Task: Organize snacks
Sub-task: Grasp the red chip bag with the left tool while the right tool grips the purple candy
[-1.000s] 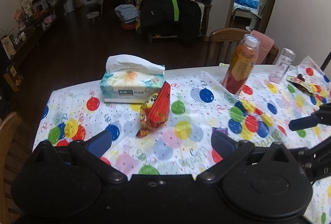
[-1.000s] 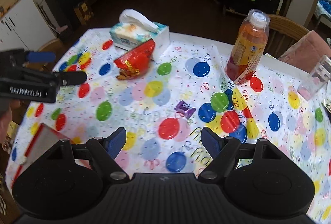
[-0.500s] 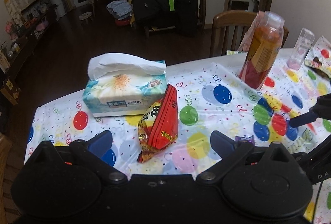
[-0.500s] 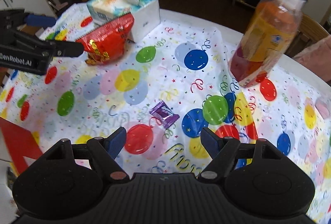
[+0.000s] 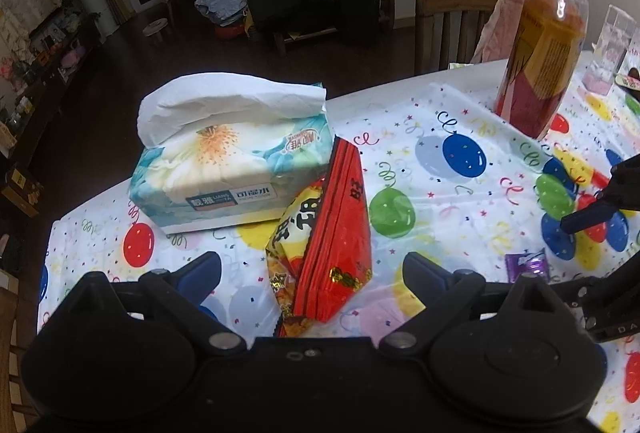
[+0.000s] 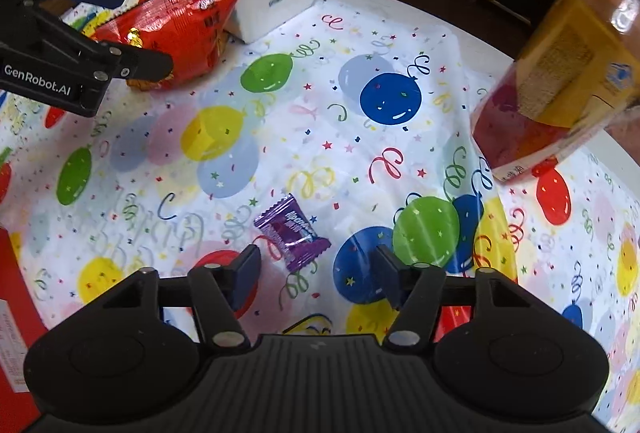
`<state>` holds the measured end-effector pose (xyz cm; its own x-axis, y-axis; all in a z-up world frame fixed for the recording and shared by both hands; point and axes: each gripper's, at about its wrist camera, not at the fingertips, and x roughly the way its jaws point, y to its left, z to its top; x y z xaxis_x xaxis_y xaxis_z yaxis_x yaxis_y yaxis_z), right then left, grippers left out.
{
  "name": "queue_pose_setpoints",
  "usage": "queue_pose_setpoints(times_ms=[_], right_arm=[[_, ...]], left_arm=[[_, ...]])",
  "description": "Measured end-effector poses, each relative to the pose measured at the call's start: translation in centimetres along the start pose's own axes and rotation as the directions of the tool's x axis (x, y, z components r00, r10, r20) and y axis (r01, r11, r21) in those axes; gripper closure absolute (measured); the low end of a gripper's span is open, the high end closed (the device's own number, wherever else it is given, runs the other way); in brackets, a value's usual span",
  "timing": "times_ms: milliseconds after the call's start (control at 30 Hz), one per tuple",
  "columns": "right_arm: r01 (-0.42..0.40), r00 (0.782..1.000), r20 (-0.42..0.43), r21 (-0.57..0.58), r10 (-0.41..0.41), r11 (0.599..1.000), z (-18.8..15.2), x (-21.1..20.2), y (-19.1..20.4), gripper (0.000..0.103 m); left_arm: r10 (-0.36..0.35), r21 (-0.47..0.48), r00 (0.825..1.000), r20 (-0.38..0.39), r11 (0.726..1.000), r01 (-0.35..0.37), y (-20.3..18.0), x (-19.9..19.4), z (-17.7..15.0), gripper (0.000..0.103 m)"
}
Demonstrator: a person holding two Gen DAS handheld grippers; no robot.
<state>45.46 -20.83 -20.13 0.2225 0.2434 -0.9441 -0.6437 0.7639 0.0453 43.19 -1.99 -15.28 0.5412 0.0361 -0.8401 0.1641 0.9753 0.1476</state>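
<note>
A red and yellow snack bag leans against a tissue pack on the balloon-print tablecloth. My left gripper is open, and the bag's near end lies between its fingers without being squeezed. In the right wrist view, the left gripper straddles the same snack bag. A small purple candy lies flat on the cloth. My right gripper hovers open just behind it. That candy also shows at the right of the left wrist view, below the right gripper's finger.
An orange drink bottle stands to the right, also seen as a bottle near the table's far edge. A clear plastic box sits beyond it. A wooden chair stands behind the table. A red flat object lies at the near left.
Both grippers moved forward and down. The left one closed in until the snack bag lay between its fingers. The right one came near the purple candy, and its fingers narrowed slightly.
</note>
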Motion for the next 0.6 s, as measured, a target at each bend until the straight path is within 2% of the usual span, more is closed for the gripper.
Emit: queue_pose_setpoints(times_ms=[100, 200, 333, 400, 600], right_arm=[[0.006, 1.000, 0.009, -0.010, -0.006, 1.000, 0.2, 0.5, 0.1, 0.048], [0.009, 1.000, 0.024, -0.020, -0.009, 1.000, 0.4, 0.5, 0.3, 0.052], [0.000, 0.999, 0.033, -0.045, 0.002, 0.999, 0.4, 0.4, 0.7, 0.068], [0.004, 0.999, 0.035, -0.050, -0.002, 0.999, 0.3, 0.3, 1.0, 0.073], [0.030, 0.999, 0.044, -0.036, -0.028, 0.999, 0.1, 0.1, 1.6, 0.077]], left_arm=[[-0.002, -0.001, 1.000, -0.006, 1.000, 0.002, 0.0, 0.7, 0.1, 0.007], [-0.010, -0.006, 1.000, -0.022, 1.000, 0.010, 0.0, 1.5, 0.0, 0.016], [-0.007, -0.004, 1.000, -0.031, 1.000, 0.007, -0.2, 2.1, 0.0, 0.031], [-0.011, -0.009, 0.999, -0.036, 1.000, 0.011, -0.1, 2.2, 0.0, 0.038], [-0.041, -0.035, 0.999, -0.035, 0.999, 0.040, 0.1, 1.9, 0.0, 0.053]])
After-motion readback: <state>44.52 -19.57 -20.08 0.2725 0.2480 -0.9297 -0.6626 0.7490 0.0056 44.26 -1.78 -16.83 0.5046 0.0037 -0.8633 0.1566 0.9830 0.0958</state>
